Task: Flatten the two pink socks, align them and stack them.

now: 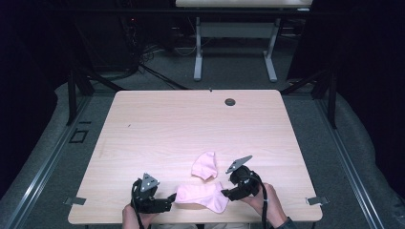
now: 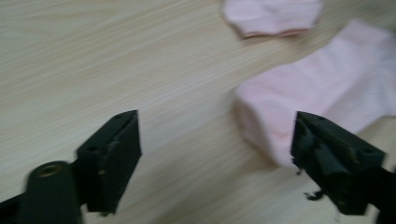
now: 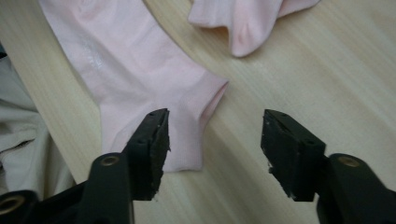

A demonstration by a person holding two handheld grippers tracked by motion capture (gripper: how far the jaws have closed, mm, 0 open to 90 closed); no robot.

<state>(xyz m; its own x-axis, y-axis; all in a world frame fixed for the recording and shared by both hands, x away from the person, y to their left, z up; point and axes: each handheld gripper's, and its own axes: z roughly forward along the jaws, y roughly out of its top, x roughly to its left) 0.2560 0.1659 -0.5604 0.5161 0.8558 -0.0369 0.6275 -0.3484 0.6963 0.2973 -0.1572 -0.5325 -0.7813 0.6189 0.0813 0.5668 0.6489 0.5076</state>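
A pink sock (image 1: 200, 196) lies flat at the table's (image 1: 167, 124) near edge, between the left tongs (image 1: 170, 197) and right tongs (image 1: 225, 192). Both are released, flanking its ends, likely to straighten it. A second sock (image 1: 205, 165) lies just beyond.

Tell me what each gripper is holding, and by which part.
Nothing is held. Both the left gripper and the right gripper stand open at opposite ends of the near pink sock, which lies flat on the table.
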